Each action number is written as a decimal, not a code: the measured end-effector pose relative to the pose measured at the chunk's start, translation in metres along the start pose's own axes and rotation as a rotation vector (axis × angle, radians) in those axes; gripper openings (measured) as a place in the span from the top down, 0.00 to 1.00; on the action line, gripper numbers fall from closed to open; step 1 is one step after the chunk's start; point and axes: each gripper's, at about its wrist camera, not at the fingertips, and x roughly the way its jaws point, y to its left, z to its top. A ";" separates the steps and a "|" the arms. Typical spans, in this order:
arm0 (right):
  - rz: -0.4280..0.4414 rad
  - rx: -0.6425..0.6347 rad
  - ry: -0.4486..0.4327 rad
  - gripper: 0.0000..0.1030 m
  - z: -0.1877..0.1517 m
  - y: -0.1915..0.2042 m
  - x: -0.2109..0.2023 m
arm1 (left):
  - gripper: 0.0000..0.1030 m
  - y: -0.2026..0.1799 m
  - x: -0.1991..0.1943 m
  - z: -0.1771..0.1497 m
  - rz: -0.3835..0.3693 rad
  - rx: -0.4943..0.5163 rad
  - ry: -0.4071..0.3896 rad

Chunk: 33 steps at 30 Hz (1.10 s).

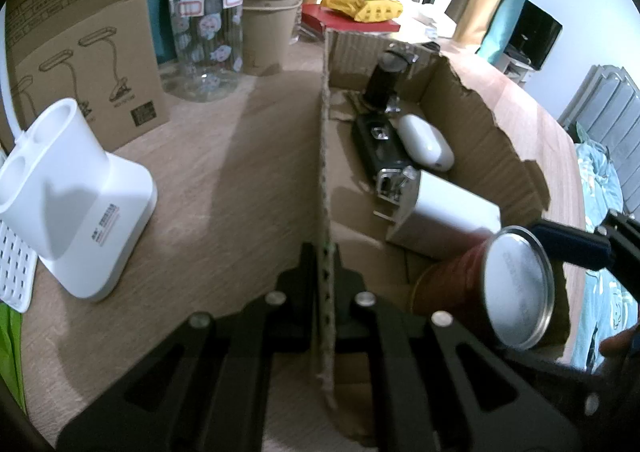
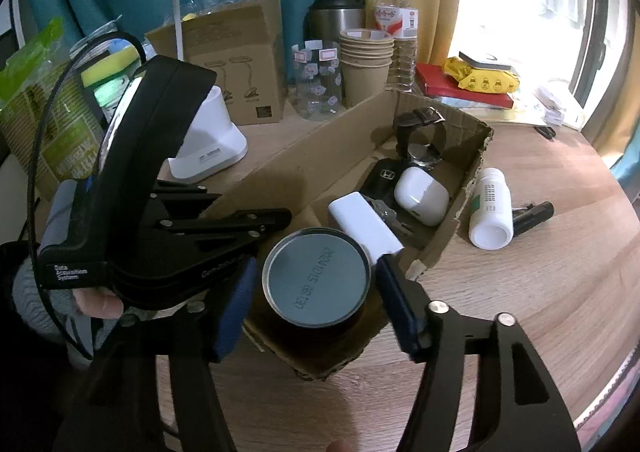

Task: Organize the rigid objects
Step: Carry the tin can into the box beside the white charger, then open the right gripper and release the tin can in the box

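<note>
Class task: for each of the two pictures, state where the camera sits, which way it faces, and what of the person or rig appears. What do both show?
Left wrist: on the left tongs, facing along the cardboard box wall they clamp; right tongs at right.
Right wrist: on the right tongs, looking down at the can; left tongs, gloved hand at left.
Shared: box, can, white earbud case, paper cups.

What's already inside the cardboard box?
In the cardboard box: watch, car key, earbuds case, white charger, and the can. The floor beneath them is hidden.
</note>
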 end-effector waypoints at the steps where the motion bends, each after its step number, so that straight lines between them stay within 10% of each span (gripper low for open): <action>1: -0.001 -0.001 -0.001 0.32 0.000 0.001 0.000 | 0.96 -0.001 0.001 0.000 -0.001 -0.001 0.000; 33: -0.158 0.168 -0.163 0.22 0.010 -0.076 -0.061 | 0.96 0.000 0.000 0.000 -0.001 0.000 -0.001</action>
